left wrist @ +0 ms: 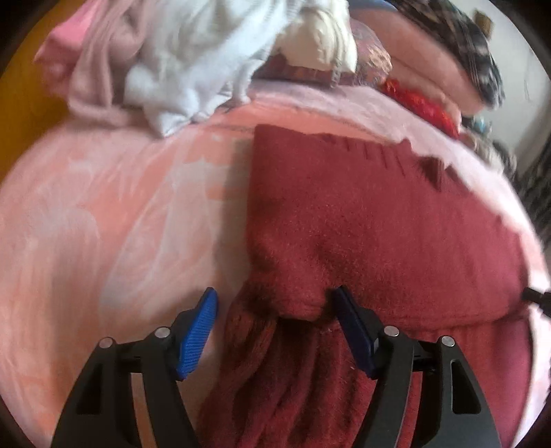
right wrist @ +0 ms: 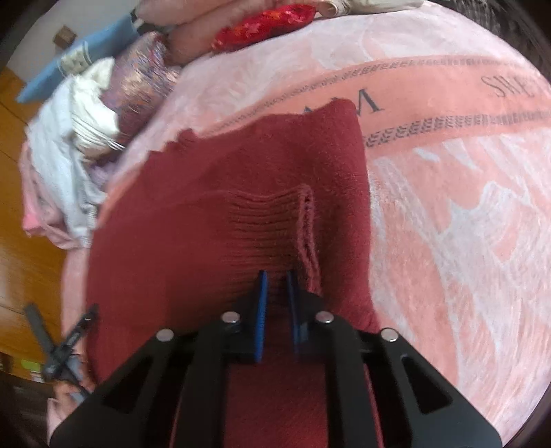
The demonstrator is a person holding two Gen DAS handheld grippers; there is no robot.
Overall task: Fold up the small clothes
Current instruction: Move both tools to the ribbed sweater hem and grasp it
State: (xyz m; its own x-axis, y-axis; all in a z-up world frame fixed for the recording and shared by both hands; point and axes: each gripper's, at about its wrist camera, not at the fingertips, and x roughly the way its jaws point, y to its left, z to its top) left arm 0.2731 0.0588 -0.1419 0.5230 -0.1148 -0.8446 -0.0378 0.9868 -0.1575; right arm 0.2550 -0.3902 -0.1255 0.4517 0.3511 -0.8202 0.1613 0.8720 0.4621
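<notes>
A dark red knitted sweater [left wrist: 361, 213] lies folded on a pink blanket [left wrist: 103, 224] that covers a bed. My left gripper [left wrist: 274, 293] hovers at its near edge with the jaws wide open. A rounded fold of the sweater sits between the blue pads [left wrist: 198, 337], and the left pad stands clear of the cloth. In the right wrist view the same sweater [right wrist: 224, 206] shows a ribbed cuff [right wrist: 306, 227] lying on top. My right gripper [right wrist: 276, 274] is just over that ribbing, jaws a narrow gap apart, nothing pinched. The left gripper's frame [right wrist: 65, 348] shows at the lower left.
A heap of white [left wrist: 193, 69] and pink clothes [left wrist: 93, 69] lies at the blanket's far left. Beside it are a cream bundle [left wrist: 320, 44], a shiny cushion [right wrist: 137, 86], a red sequinned item [right wrist: 265, 24] and a plaid cloth [left wrist: 471, 51]. Wooden floor [right wrist: 20, 241] runs along the bed's edge.
</notes>
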